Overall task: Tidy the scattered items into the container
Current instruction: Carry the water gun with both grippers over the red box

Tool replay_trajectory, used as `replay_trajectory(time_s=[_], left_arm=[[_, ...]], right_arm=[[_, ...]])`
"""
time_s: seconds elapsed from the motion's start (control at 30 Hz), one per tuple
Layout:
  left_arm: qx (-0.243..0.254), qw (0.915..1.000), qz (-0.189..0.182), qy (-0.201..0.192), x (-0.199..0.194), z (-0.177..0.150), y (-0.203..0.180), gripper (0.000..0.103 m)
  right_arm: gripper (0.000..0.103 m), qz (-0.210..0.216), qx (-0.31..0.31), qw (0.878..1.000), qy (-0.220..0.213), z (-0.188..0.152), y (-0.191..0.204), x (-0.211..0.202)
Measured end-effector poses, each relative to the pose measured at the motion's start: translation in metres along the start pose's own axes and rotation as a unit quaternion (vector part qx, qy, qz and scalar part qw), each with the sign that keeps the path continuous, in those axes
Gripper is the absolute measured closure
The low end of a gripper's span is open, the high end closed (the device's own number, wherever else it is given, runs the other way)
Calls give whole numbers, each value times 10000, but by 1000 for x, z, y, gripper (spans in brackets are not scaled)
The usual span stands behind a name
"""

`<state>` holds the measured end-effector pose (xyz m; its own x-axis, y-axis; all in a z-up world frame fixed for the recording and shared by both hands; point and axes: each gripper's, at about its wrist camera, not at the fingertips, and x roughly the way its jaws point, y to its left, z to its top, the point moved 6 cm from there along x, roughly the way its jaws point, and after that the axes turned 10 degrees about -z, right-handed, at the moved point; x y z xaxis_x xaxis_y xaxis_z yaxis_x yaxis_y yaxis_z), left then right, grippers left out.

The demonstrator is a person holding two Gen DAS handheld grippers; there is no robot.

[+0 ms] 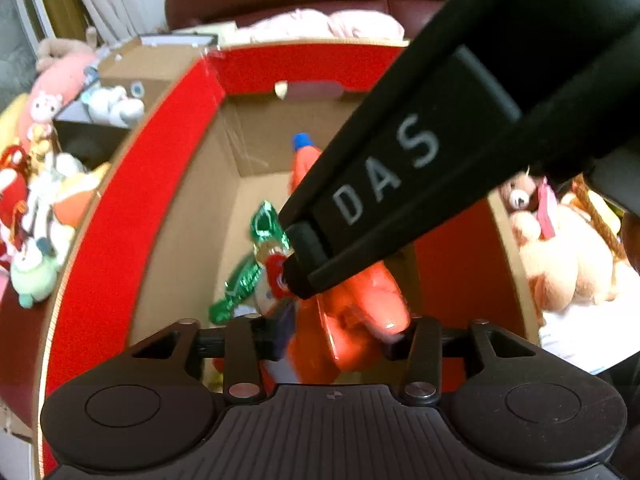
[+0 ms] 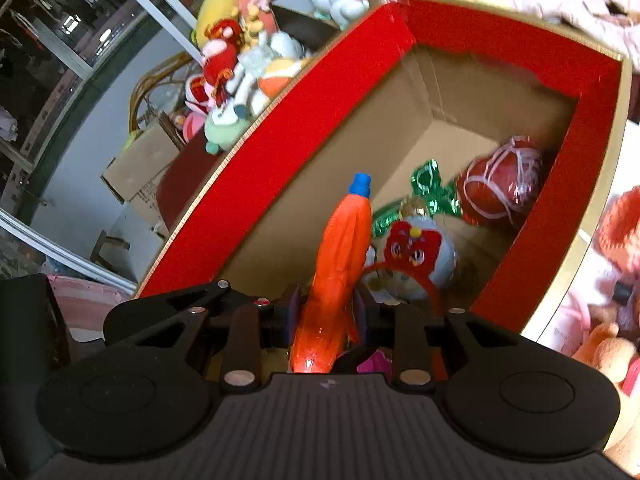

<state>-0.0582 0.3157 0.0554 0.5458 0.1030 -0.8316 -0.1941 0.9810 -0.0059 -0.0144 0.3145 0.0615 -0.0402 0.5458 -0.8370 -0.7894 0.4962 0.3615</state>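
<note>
fingers [image 2: 326, 314] of both grippers angle down over red box [image 2: 280, 152].

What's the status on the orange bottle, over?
Right gripper shut on orange bottle. Left gripper straddles its base, grip unclear. Bottle over open red box. Nothing blocking drop.

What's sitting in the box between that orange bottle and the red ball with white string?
In the right wrist view, a round toy with a red lion face and crinkly green foil wrapping lie between the orange blue-capped bottle and the red string-wrapped ball.
</note>
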Motion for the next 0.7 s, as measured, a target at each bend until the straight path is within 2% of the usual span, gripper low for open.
replay_trajectory(time_s=[0.03, 0.07, 0.1, 0.2, 0.33, 0.53, 0.7], left_arm=[[-23, 10000, 68, 55, 2, -3, 2, 23], [-72, 9999, 91, 72, 3, -6, 4, 14], [-165, 9998, 61, 77, 4, -9, 7, 12], [-447, 9989, -18, 146, 4, -15, 16, 11], [-565, 9980, 87, 264, 3, -24, 22, 11], [-366, 9983, 198, 396, -7, -32, 21, 10], [-274, 9980, 288, 498, -2, -39, 23, 10]], right_arm=[[49, -36, 86, 9999, 63, -1, -3, 3], [37, -53, 166, 9998, 63, -1, -6, 4], [36, -70, 191, 9998, 18, -1, -8, 4], [28, -211, 131, 9997, -63, 0, -9, 2], [27, -280, 50, 9996, -47, -2, -9, 3], [24, -367, -235, 9990, 10, -5, -6, 3], [22, -489, -466, 9977, -20, -4, -5, 2]])
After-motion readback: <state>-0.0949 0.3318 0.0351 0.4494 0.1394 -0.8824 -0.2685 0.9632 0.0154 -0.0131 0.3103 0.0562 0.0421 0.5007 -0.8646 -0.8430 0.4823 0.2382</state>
